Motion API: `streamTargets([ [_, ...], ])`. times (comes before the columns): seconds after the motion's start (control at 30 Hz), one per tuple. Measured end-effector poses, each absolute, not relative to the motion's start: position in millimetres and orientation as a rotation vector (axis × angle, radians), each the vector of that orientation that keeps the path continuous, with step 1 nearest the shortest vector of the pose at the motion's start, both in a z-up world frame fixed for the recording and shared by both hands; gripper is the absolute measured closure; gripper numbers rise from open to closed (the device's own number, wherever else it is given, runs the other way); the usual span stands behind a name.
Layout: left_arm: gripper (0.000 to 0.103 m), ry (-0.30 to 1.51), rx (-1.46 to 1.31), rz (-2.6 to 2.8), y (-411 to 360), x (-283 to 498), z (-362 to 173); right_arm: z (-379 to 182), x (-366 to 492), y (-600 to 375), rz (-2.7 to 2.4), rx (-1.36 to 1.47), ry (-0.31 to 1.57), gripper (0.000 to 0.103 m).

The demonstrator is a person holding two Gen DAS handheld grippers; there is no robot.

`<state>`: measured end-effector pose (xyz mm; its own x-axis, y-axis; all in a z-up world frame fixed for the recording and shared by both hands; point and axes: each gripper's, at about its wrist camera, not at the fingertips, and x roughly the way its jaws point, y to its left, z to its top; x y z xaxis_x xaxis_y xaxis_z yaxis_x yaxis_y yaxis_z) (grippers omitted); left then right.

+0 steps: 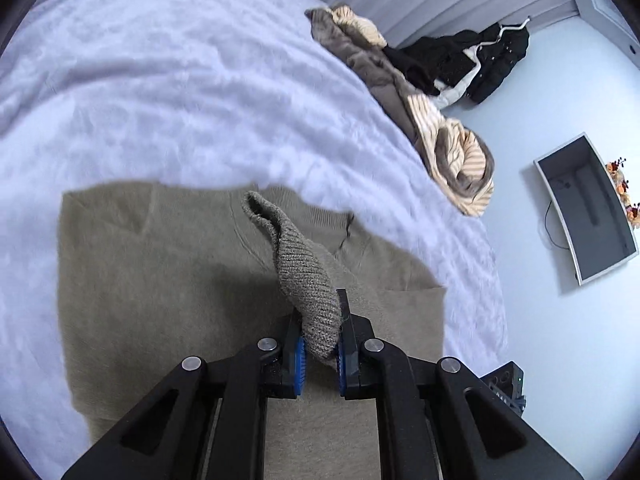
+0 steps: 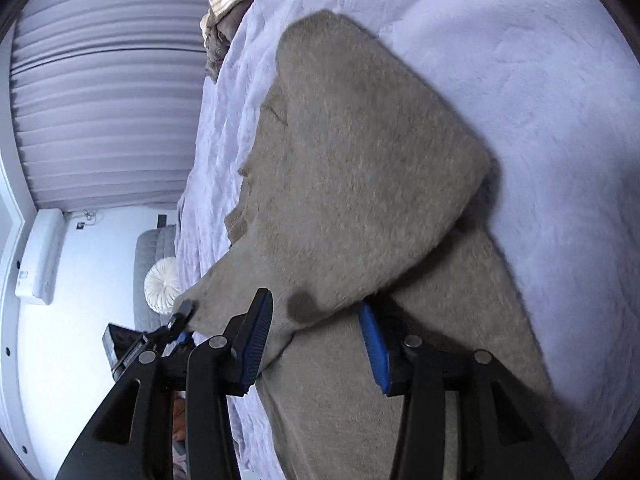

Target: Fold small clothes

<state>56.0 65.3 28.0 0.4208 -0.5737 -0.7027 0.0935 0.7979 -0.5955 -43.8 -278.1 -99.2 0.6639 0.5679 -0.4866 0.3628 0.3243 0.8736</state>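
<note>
The olive sweater [image 1: 168, 280] lies flat on the pale fluffy blanket [image 1: 180, 92], with bare blanket open toward 12 and 9 o'clock. The left gripper [image 1: 320, 356] is clamped on the ribbed cuff [image 1: 304, 280], lifted above the body. Only the left view shows the pile of clothes [image 1: 400, 92] at 1 o'clock. The right gripper [image 2: 316, 344] stands apart around a folded sleeve [image 2: 360, 184], pads not pressing.
</note>
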Motion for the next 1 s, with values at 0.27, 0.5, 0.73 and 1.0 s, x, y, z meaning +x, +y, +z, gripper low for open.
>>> streamTargets([
  [0.27,0.091,1.194,-0.498,-0.344,93,49,-26,-92,-36,-324,0.068,1.256,0.887,0.055],
  [0.5,0.091,1.16,-0.444,-0.362,92,33,-25,-51,-33,-326,0.101,0.959,0.93,0.097],
  [0.73,0.08,1.235,-0.3,-0.274,88,21,-53,-77,-21,-314,0.056,0.758,1.094,0.097],
  [1.0,0.015,1.194,-0.181,-0.127,118,-3,-40,-72,-36,-314,0.027,0.752,1.091,0.091],
])
